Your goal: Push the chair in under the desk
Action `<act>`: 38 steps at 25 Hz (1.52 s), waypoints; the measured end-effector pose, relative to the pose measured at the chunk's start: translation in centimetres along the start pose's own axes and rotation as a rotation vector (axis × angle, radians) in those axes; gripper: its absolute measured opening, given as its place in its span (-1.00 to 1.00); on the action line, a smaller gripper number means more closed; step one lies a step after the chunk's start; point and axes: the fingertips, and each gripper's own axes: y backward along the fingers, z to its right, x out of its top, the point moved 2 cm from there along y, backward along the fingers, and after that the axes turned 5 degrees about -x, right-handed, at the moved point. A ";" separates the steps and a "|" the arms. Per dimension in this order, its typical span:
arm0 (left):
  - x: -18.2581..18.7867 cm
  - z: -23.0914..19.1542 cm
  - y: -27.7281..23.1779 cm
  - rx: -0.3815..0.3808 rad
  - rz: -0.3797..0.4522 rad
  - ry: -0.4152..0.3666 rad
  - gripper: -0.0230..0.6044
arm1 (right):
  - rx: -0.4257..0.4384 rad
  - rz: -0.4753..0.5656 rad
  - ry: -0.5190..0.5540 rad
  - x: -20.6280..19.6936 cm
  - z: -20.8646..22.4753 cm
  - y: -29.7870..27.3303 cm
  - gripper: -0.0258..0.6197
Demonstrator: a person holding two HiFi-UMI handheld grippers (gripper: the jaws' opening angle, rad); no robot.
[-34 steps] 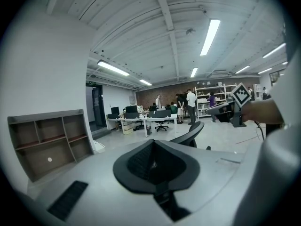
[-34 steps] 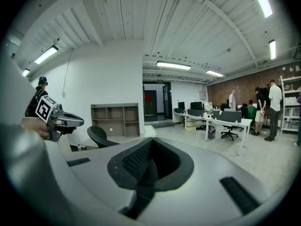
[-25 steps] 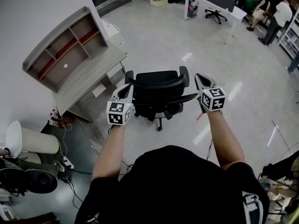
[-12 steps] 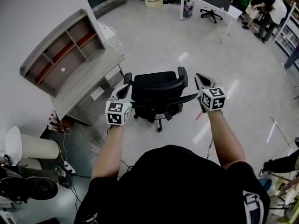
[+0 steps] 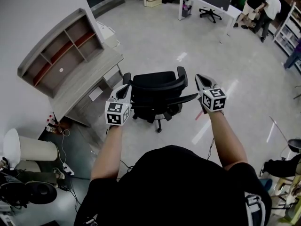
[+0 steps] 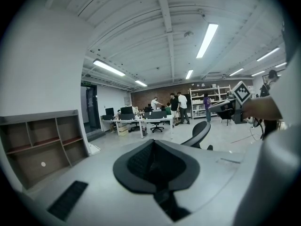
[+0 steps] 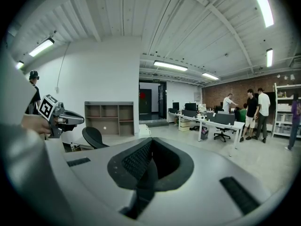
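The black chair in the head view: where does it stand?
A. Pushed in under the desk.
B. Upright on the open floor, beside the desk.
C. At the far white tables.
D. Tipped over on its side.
B: the chair stands upright on the floor right of the desk, not under it, between the left gripper and right gripper.

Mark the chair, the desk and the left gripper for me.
chair (image 5: pixel 157 83): head view, on the black backrest.
desk (image 5: pixel 87 84): head view, on the bare grey desktop.
left gripper (image 5: pixel 126 88): head view, at the tips of its shut jaws.
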 end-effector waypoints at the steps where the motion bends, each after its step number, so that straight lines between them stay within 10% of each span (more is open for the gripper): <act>1: -0.1 0.0 -0.1 0.000 -0.002 -0.001 -0.89 | 0.000 -0.001 0.001 -0.1 0.1 0.0 -0.93; 20: -6.1 -0.5 -1.9 -0.113 -0.209 -0.059 -0.89 | 0.126 -0.176 0.165 -5.6 -0.3 -1.8 -0.71; 38: -17.4 2.6 -4.7 -0.406 -0.591 -0.359 -0.26 | 0.363 -0.450 0.394 -15.3 -2.7 -3.8 -0.30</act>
